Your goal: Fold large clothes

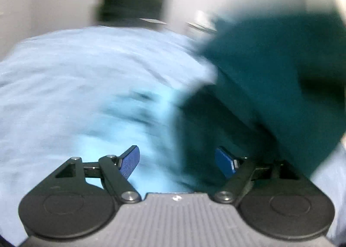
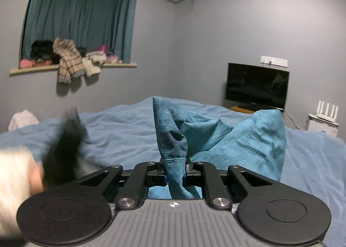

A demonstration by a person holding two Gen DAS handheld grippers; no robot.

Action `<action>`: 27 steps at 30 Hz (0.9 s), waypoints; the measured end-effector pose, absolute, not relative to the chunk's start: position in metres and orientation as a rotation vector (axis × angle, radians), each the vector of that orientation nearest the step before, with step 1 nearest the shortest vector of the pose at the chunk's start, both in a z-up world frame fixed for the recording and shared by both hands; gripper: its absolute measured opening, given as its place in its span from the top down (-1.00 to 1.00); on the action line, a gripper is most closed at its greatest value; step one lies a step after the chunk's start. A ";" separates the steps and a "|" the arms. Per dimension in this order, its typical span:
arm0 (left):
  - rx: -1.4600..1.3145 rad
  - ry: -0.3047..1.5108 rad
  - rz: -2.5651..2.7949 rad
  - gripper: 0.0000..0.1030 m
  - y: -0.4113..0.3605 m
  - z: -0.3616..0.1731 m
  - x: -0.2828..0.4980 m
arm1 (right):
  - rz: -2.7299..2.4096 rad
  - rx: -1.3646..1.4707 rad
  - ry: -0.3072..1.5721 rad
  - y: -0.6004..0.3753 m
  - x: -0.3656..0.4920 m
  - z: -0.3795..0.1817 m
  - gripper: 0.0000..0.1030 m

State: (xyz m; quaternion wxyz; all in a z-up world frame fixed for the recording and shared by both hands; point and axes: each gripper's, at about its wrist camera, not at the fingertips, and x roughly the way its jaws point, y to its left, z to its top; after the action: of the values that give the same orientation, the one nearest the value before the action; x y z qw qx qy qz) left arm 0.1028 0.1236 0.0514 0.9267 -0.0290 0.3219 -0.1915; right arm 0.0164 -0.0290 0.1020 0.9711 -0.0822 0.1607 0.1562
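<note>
Teal garment (image 2: 216, 136): soft, bunched | right hand-held gripper (image 2: 175, 178) pinching hem | left hand-held gripper (image 1: 177, 161) spread, empty

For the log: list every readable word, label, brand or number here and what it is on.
None can be read.
TV: a small mark on its lower bezel, too small to read.
White box under the router: a faint mark, too small to read.
The left wrist view is blurred throughout.

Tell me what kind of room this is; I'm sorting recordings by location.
Most likely a bedroom. A bed with a light blue sheet fills the foreground, a television sits against the far wall, and clothes are piled on a curtained window ledge.
</note>
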 end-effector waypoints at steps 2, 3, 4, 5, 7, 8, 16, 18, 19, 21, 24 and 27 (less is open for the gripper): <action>-0.157 0.616 -0.287 -0.49 0.166 0.070 0.098 | 0.338 -0.215 0.330 -0.009 0.002 0.097 0.74; -0.214 0.595 -0.288 -0.49 0.185 0.077 0.094 | 0.354 -0.239 0.335 0.001 0.002 0.091 0.74; -0.255 0.578 -0.299 -0.49 0.197 0.082 0.089 | 0.374 -0.255 0.344 0.010 0.005 0.086 0.74; -0.285 0.555 -0.306 -0.49 0.209 0.086 0.084 | 0.398 -0.273 0.353 0.026 0.011 0.078 0.74; -0.318 0.522 -0.300 -0.49 0.223 0.091 0.075 | 0.440 -0.319 0.369 0.051 0.012 0.064 0.74; -0.344 0.517 -0.300 -0.49 0.230 0.091 0.074 | 0.459 -0.347 0.378 0.063 0.014 0.055 0.74; -0.351 0.652 -0.365 -0.17 0.228 0.049 0.101 | 0.573 -0.397 0.482 0.111 0.040 -0.005 0.73; -0.360 0.724 -0.383 0.28 0.229 0.034 0.114 | 0.579 -0.387 0.528 0.111 0.041 -0.017 0.70; -0.349 0.761 -0.380 0.37 0.229 0.029 0.118 | 0.583 -0.375 0.542 0.111 0.044 -0.019 0.67; -0.287 0.835 -0.344 0.62 0.224 0.015 0.130 | 0.597 -0.354 0.551 0.107 0.040 -0.022 0.64; -0.243 0.918 -0.342 0.69 0.221 -0.001 0.140 | 0.617 -0.325 0.560 0.103 0.035 -0.019 0.38; -0.222 0.949 -0.331 0.68 0.221 -0.009 0.140 | 0.640 -0.279 0.572 0.095 0.027 -0.011 -0.02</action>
State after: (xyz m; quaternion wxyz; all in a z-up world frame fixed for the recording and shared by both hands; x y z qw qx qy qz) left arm 0.1399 0.2208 -0.0087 0.8705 -0.1060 0.4538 -0.1584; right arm 0.0267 0.0953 -0.0115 0.8999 -0.1349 0.2763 0.3091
